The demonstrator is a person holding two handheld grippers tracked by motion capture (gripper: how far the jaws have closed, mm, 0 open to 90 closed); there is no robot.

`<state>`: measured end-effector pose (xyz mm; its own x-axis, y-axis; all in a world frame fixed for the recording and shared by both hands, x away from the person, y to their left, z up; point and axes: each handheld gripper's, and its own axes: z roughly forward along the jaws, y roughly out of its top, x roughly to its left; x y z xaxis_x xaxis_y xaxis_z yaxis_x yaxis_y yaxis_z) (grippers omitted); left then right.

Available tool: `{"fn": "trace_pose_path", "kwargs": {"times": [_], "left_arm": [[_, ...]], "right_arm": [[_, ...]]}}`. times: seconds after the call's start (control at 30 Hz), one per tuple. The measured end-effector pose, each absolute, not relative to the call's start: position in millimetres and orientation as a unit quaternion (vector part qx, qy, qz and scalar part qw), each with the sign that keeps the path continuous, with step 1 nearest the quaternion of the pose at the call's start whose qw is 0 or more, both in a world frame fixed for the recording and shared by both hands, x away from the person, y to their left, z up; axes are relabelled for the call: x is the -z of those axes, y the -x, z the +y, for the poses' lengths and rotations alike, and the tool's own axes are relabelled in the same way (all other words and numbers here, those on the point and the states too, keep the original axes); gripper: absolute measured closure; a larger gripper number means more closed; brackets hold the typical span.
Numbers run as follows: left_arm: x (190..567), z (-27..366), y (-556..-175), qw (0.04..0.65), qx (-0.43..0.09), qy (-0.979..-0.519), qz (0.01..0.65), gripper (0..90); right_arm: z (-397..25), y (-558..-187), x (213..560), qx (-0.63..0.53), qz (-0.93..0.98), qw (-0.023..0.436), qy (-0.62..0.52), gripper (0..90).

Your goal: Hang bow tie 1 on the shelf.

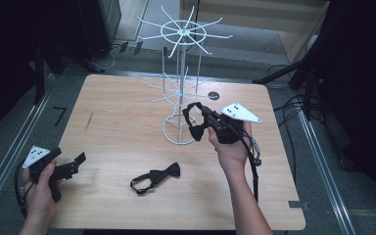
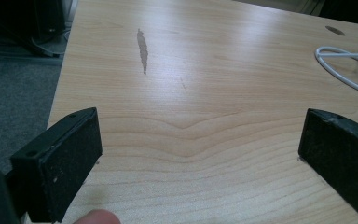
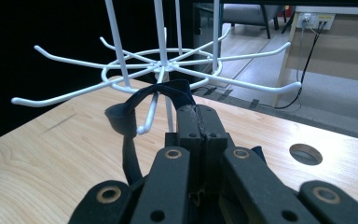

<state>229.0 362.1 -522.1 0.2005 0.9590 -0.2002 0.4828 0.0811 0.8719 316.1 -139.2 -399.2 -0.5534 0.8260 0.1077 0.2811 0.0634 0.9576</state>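
A white wire hook rack [image 1: 180, 88] stands at the back middle of the wooden table [image 1: 117, 132]. My right gripper [image 1: 204, 117] is shut on a black bow tie [image 1: 195, 123] just right of the rack's pole, above the base ring. In the right gripper view the shut jaws [image 3: 198, 119] pinch the tie's strap [image 3: 129, 119], whose loop hangs at the upturned tip of a lower-tier hook [image 3: 145, 122]. A second black bow tie [image 1: 156, 177] lies flat near the table's front middle. My left gripper [image 1: 77, 161] rests open at the front left, with bare wood between its pads [image 2: 60, 158].
A round cable hole [image 1: 214, 95] sits in the table right of the rack. The rack's base ring [image 2: 345, 70] lies ahead-right of the left gripper. A dark scuff [image 2: 142, 46] marks the wood. Dark stands and cables surround the table.
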Motion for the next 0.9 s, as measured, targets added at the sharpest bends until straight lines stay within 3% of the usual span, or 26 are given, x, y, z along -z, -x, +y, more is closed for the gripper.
{"fn": "trace_pose_path", "kwargs": {"times": [0.37,0.6,0.9], "left_arm": [[521.9,362.7,-228.7,0.455,-0.262,-0.628,0.575,0.0],[522.0,362.3,-228.5,0.456,-0.263,-0.625,0.576,0.0],[522.0,362.4,-228.3,0.457,-0.263,-0.624,0.576,0.0]], "right_arm": [[-137.7,-323.9,405.8,-0.545,0.683,0.247,-0.419,89.3],[-146.4,-319.4,409.6,-0.551,0.671,0.253,-0.427,74.5],[-166.3,-307.2,420.5,-0.541,0.670,0.251,-0.443,61.7]]}}
